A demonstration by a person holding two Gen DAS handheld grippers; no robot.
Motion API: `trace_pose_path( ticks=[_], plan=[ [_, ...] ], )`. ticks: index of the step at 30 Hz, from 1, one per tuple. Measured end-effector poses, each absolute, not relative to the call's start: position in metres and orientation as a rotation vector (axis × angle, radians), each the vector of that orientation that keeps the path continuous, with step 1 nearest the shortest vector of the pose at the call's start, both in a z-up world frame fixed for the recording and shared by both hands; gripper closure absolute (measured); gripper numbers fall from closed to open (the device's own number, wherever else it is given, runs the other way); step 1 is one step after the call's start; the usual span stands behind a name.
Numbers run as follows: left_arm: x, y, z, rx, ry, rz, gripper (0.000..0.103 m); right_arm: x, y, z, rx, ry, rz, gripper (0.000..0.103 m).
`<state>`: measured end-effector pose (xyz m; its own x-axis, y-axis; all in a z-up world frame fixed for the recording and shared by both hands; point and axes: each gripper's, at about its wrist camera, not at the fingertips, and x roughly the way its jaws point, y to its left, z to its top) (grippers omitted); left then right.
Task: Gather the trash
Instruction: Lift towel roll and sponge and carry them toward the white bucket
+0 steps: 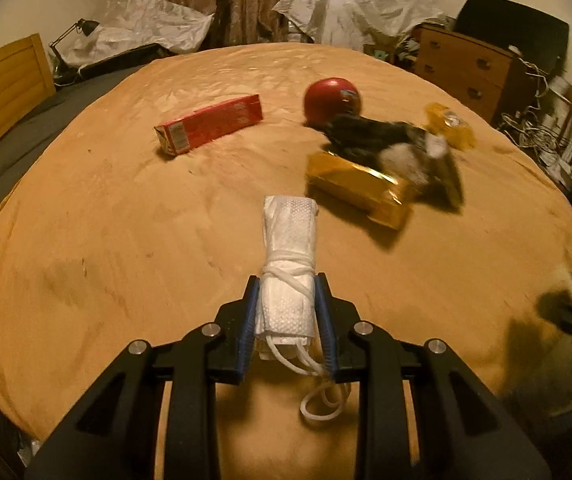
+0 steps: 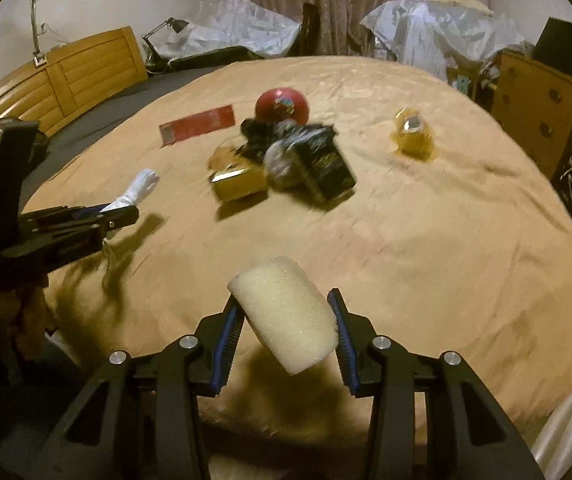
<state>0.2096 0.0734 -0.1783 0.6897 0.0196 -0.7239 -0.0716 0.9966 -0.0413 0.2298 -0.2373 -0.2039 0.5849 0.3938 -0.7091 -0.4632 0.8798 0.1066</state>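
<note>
- My left fingers pinched a rolled white cloth tied with string.
- My right fingers squeezed a pale sponge above the bed.

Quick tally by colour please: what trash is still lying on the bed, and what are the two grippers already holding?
Red, on bed: 2, the carton and the round ball
Gold, on bed: 2, the box and the small wrapper
Black, on bed: 1, the crumpled packaging
White, held: 2, the rolled cloth in the left gripper, the foam piece in the right gripper
Total: 7
</note>
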Motion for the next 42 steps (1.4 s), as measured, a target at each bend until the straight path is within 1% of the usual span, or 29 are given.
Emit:
trace_pose_path(
  ticks=[7,19,31,34,38,42],
  plan=[
    [0.192,0.065,-0.179,-0.069,0.818,0.042,0.077,0.208,-0.231,-0.207,-0.073,0.84,0.539,0.059],
    [0.151,0.019,-0.153,-0.026,0.747,-0.02,0.077,0.172,-0.242,-0.187,-0.052,0.805,0.529,0.059],
    [0.135,0.01,-0.138,-0.016,0.725,-0.025,0.077,0.143,-0.246,-0.176,-0.027,0.812,0.582,0.059],
    [0.131,0.007,-0.133,-0.012,0.713,-0.025,0.077,0.136,-0.251,-0.17,-0.031,0.794,0.568,0.059],
    [0.125,-0.004,-0.124,-0.003,0.692,-0.047,0.077,0.119,-0.268,-0.152,-0.05,0.723,0.495,0.059],
    [0.12,-0.038,-0.107,0.02,0.656,-0.121,0.077,0.101,-0.298,-0.128,-0.044,0.65,0.402,0.059]
  ],
)
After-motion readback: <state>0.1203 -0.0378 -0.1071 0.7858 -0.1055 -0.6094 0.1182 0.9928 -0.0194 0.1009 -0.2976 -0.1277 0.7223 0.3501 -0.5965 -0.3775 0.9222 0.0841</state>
